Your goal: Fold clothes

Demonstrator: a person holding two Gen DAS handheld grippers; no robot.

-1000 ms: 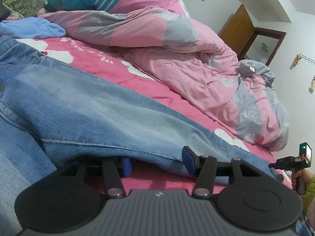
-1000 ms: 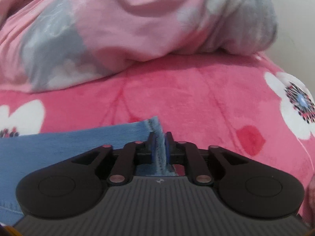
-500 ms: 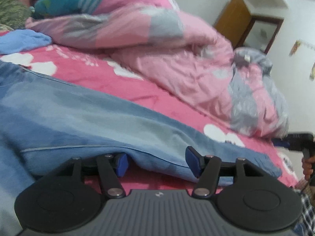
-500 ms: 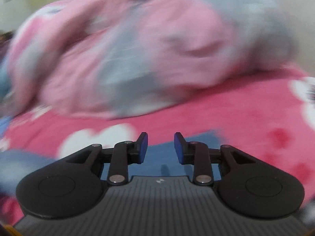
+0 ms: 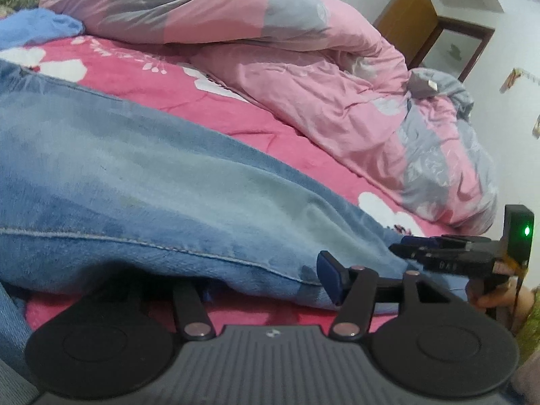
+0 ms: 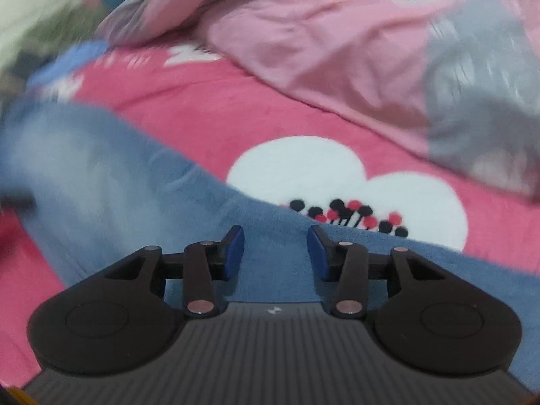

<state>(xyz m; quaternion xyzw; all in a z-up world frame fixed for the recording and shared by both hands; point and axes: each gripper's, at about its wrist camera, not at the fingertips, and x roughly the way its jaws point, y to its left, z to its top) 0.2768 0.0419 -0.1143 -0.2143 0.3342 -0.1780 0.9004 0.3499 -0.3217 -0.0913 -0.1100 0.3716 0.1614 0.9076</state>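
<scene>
Across the lower half of the left wrist view, we see the jeans [image 5: 141, 182] lying on the bed [image 5: 141, 77], their faded blue denim running from the left edge down toward the lower right. Our left gripper [image 5: 266, 283] sits at the bottom of the frame with its jaws apart; a fold of denim drapes over the left finger and hides most of it, while the blue pad of the right finger [image 5: 329, 278] stands clear at the hem. We cannot tell whether the pads press on the cloth. A crumpled pink and grey duvet [image 5: 303, 67] fills the upper middle and right of that view, and a light blue garment [image 5: 37, 30] lies at the upper left. At the right edge we see our right gripper [image 5: 410, 248] from the side, its tip at the far end of the jeans leg, a green light glowing on its body and a hand [image 5: 499, 298] below it.

Seen from the right wrist, the picture is blurred. Our right gripper [image 6: 275, 253] hovers over the jeans [image 6: 101, 168], its jaws opening, with nothing clamped between the blue pads; denim shows flat beneath the gap. A white flower print on the pink bed [image 6: 216, 118] sits just above the fingers.
</scene>
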